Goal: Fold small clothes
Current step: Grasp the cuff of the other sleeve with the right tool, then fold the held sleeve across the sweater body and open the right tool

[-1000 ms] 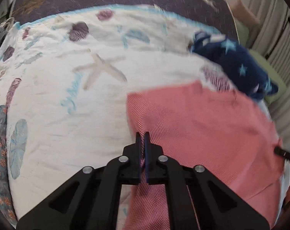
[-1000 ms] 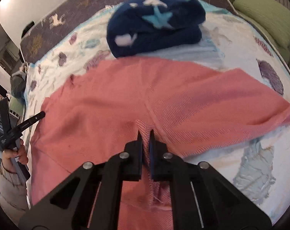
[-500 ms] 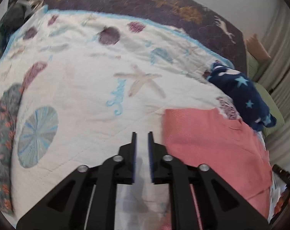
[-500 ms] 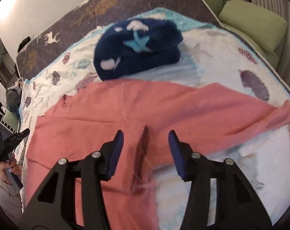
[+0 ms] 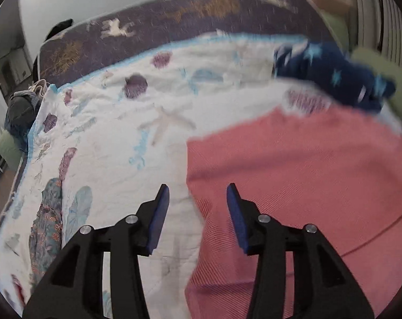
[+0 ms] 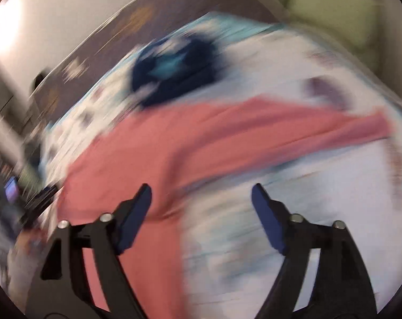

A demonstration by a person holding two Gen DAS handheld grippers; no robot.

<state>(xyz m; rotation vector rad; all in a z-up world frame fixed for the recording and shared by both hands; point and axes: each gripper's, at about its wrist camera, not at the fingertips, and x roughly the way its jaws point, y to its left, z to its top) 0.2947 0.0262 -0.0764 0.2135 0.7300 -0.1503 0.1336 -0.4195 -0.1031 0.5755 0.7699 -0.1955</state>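
1. Bedroom scene: a bed (image 5: 100, 143) covered by a white quilt printed with shells and starfish serves as the folding surface, with a dark patterned blanket along its far edge.
2. Fingers of the left gripper (image 5: 198, 194) stand apart with nothing between them; they have just been opening. They hover over the quilt at the left edge of a pink garment (image 5: 307, 175).
3. Fingers of the right gripper (image 6: 201, 194) are spread wide and empty, and have also just been opening. This view is heavily blurred. The pink garment (image 6: 201, 138) lies below and ahead of them.
4. The pink garment lies on the quilt, free of both grippers. One long part, likely a sleeve, stretches out toward the right side of the right wrist view. How many folds it already has cannot be told.
5. Beyond it, a navy blue item with pale stars (image 5: 334, 79) sits bundled on the quilt, just touching or just beside the pink garment's far edge.
6. Judgement: a fold or placement on the pink garment looks just finished; the outstretched part suggests more folding remains. The navy bundle may already be done.
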